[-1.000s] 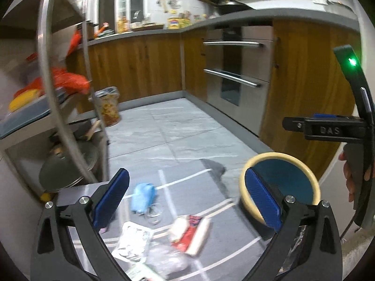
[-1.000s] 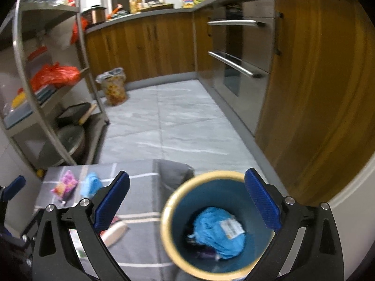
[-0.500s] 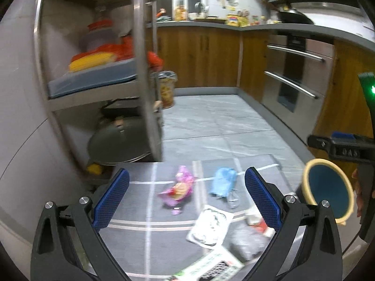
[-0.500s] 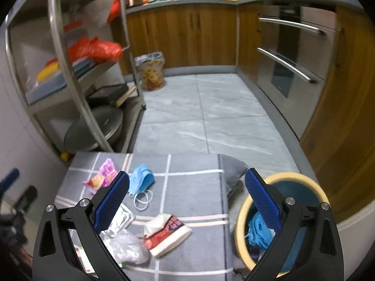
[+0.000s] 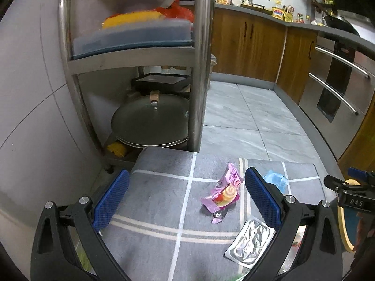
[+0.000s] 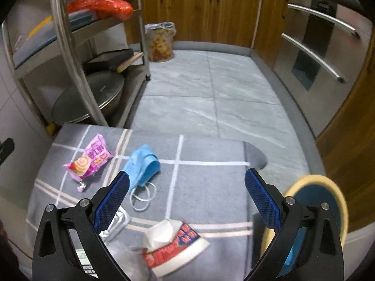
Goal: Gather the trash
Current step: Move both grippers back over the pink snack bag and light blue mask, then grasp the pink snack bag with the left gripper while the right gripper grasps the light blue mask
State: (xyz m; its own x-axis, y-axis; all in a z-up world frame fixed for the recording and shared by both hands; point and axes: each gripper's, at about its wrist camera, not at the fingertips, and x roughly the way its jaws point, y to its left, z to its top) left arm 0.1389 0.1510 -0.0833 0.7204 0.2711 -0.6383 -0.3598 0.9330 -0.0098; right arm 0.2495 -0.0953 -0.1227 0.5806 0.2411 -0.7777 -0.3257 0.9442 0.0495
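Trash lay loose below both sets of fingers, which were spread wide and empty; the mask (image 6: pixel 143 166) loops ahead of the right fingers (image 6: pixel 186 200) could snag, and the flat foil pack (image 5: pixel 249 243) by the left fingers (image 5: pixel 186 200) could slip.

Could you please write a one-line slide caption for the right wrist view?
Open right gripper above a grey checked mat strewn with a pink snack wrapper, blue face mask and strawberry-print carton.

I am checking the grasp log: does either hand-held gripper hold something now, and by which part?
Nothing is held. The left hand-held gripper and the right hand-held gripper are both open and empty above the mat.
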